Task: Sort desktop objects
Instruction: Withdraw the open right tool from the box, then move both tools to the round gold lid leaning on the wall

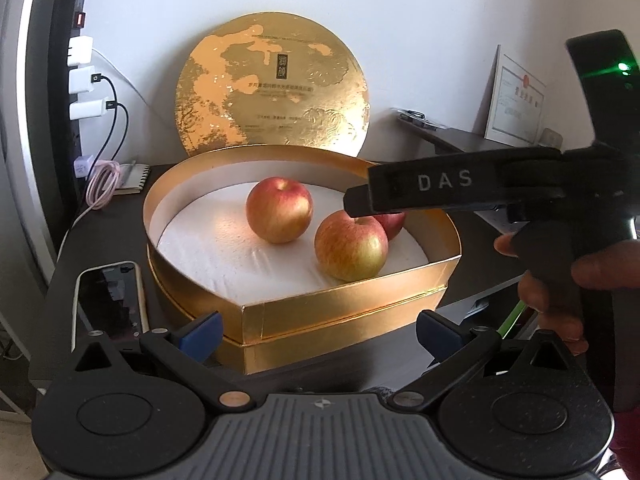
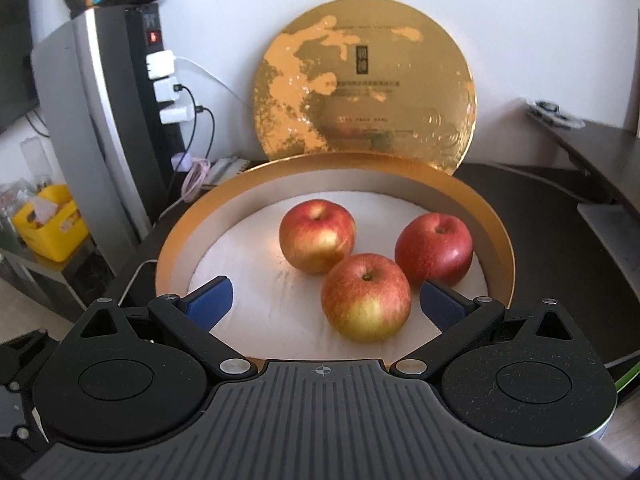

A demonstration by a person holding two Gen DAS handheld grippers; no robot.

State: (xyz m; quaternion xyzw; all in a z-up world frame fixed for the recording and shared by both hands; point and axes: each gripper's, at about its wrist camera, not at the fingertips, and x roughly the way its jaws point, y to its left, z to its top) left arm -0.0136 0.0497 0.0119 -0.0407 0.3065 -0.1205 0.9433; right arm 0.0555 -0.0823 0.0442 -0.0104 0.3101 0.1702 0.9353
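The right tongs [image 2: 326, 302] sit nearest the lens, spread wide and pinching nothing, their blue pads [image 2: 210, 300] hanging just above the near rim of the gold box [image 2: 176, 240]. Directly between and beyond the pads lies the nearest apple [image 2: 366, 298], with 2 more behind it: a paler one [image 2: 317, 236] to the left and a redder one [image 2: 434, 250] to the right. All 3 rest on the white lining of the box, close together, the front apple apparently touching the paler one. The round gold lid [image 2: 366, 84] leans upright against the wall behind the box.

The left tongs [image 1: 318, 330] are spread as well and empty, low in front of the box's pointed corner on the dark counter [image 1: 108, 236], with a phone [image 1: 108, 300] lying just to their left.

Whether the apples have been sorted into the box or wait to be taken out, this scene fits either.

Risks, as I judge them: the apples are round and smooth, so an off-centre pinch could squirt one sideways into its neighbours. The front apple sits tight against the paler one, so a pad may nudge that one. The box wall is thin card; the tongs could catch it. The lid is only propped and could topple if the box shifts.
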